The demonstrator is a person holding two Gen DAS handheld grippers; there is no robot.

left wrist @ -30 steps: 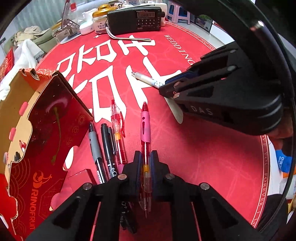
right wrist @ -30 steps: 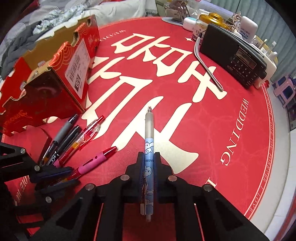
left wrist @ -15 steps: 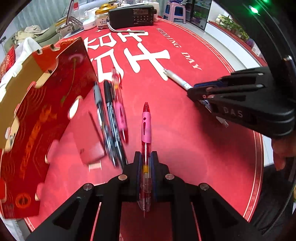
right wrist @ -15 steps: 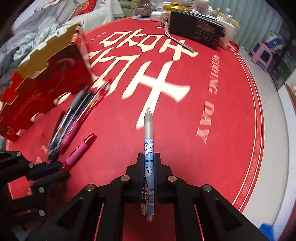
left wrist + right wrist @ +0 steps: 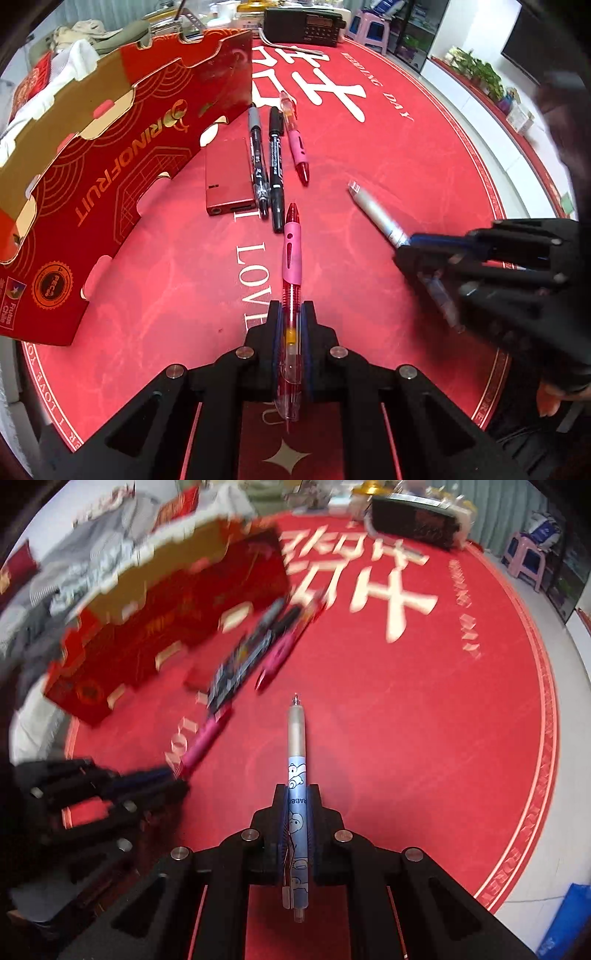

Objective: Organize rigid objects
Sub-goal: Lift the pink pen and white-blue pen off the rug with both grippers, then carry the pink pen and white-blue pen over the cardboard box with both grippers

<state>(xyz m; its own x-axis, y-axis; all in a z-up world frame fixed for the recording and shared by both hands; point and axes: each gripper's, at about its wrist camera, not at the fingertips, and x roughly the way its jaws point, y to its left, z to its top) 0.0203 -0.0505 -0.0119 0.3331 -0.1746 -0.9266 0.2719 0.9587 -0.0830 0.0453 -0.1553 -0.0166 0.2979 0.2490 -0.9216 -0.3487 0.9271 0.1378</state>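
Pens are clamped in both grippers: the left gripper (image 5: pixel 291 325) is closed tight on a pink pen (image 5: pixel 291 258), the right gripper (image 5: pixel 297 805) on a blue pen (image 5: pixel 296 760), both above the red mat (image 5: pixel 388 155). Farther off, two markers (image 5: pixel 275 162) and another pink pen (image 5: pixel 295 144) lie beside a red case (image 5: pixel 227 181) and cardboard tray (image 5: pixel 122 158).

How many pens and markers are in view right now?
5. Grey marker, black marker and pink pen lie side by side on the table beside the red case. Left tool grips a pink pen; right tool grips a blue-and-silver pen.
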